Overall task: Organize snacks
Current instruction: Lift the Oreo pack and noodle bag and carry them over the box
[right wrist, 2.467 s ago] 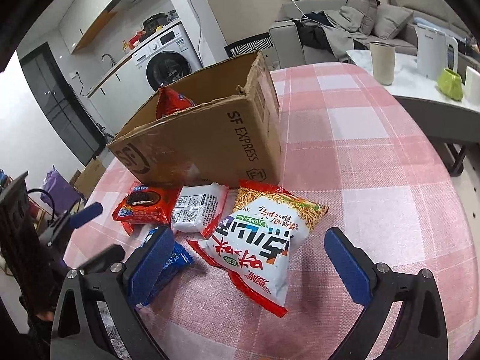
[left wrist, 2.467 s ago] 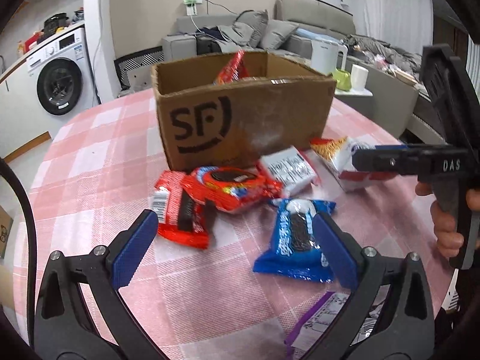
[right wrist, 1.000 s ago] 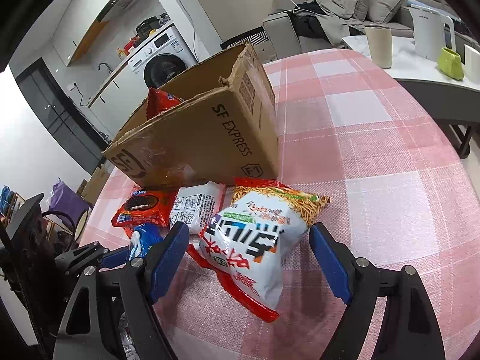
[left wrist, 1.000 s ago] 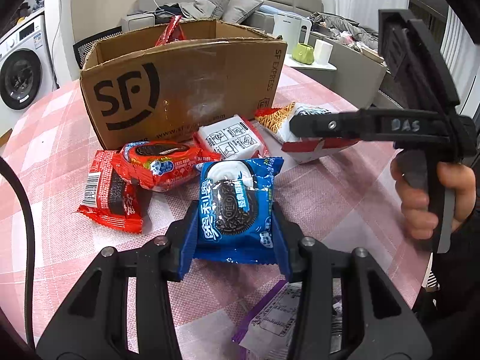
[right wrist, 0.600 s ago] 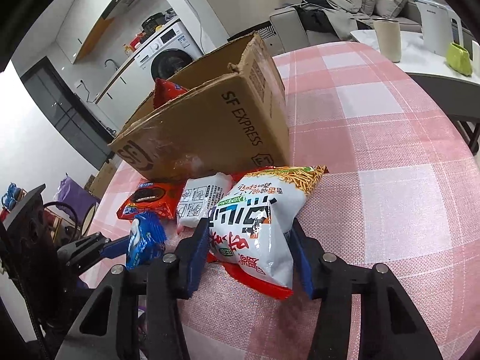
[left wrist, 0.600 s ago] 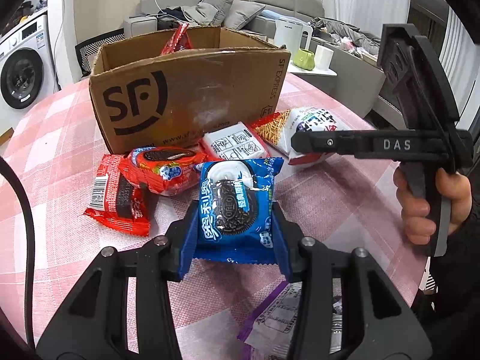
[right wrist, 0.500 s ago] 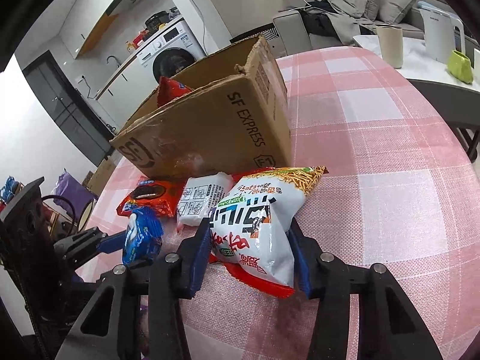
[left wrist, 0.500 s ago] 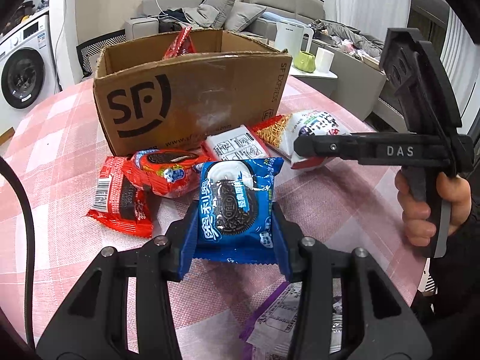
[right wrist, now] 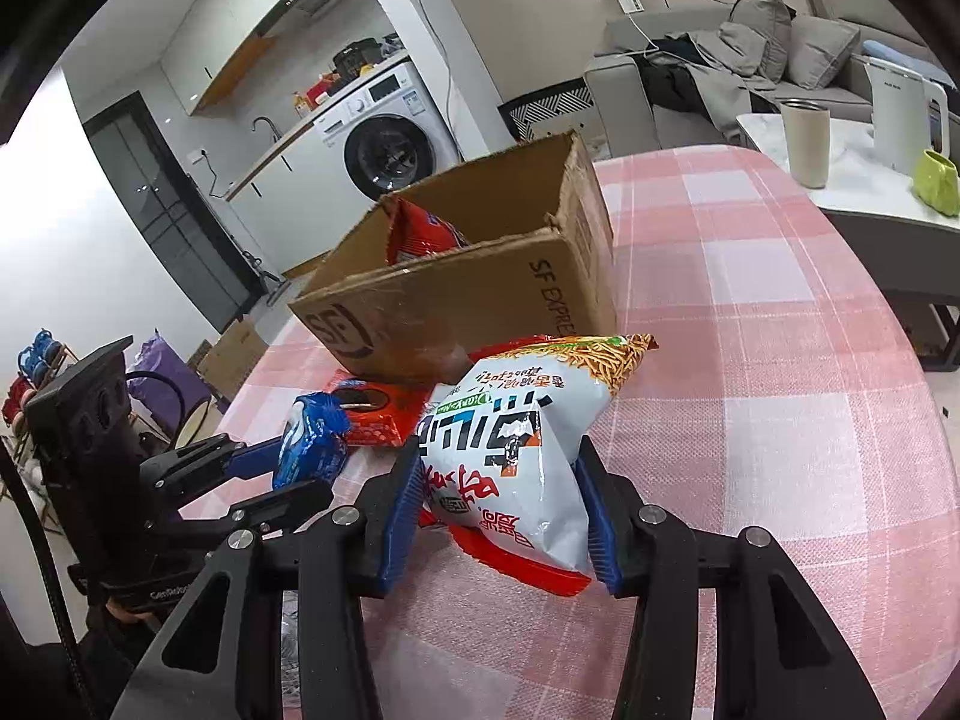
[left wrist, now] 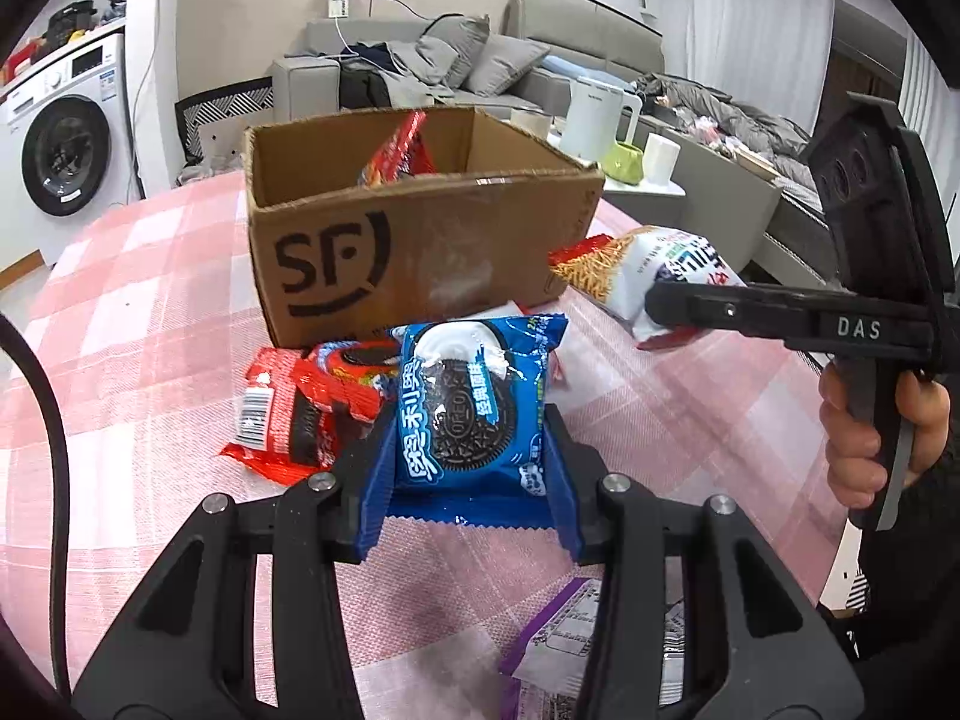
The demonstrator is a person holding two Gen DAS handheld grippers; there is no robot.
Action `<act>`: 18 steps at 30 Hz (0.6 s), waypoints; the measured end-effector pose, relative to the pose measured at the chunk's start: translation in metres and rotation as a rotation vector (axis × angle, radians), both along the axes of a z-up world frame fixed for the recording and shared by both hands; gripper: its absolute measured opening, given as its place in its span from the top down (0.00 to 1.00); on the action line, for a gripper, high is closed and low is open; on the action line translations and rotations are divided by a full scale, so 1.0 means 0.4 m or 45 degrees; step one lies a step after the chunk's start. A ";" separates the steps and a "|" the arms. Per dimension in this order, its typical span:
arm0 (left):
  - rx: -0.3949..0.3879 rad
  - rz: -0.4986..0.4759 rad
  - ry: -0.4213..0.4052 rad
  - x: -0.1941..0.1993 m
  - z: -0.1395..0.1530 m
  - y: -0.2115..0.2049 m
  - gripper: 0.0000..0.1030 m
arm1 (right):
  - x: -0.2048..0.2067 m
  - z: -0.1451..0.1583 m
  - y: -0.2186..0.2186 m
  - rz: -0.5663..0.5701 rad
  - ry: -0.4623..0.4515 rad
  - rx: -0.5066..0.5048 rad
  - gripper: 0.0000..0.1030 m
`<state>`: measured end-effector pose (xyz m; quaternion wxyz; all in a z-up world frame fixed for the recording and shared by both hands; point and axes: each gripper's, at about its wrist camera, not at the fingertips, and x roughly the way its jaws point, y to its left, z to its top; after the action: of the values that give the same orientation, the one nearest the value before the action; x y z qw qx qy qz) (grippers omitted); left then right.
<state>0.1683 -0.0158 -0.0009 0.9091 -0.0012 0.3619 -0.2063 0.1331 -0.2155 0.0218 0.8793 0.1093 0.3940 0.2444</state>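
Cardboard box straight ahead of both grippers, open top up, one red pack already inside. Left gripper clamped on the blue cookie pack, long axis pointing at the box; right gripper clenched on the white noodle-snack bag, held clear of the tablecloth. Probably a lift over the near wall next, right-hand bag nearer the box corner.
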 end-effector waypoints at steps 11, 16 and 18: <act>-0.020 0.058 -0.077 -0.048 0.058 0.074 0.60 | -0.022 0.044 0.012 0.032 -0.065 0.029 0.53; -0.025 0.092 -0.110 -0.068 0.087 0.105 0.60 | -0.031 0.060 0.017 0.040 -0.093 0.042 0.53; -0.027 0.106 -0.120 -0.074 0.101 0.119 0.60 | -0.035 0.066 0.016 0.039 -0.104 0.049 0.53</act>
<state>0.1386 0.0320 0.0397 0.9329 -0.0161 0.3160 -0.1721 0.1193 -0.2091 0.0482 0.8885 0.1101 0.3547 0.2694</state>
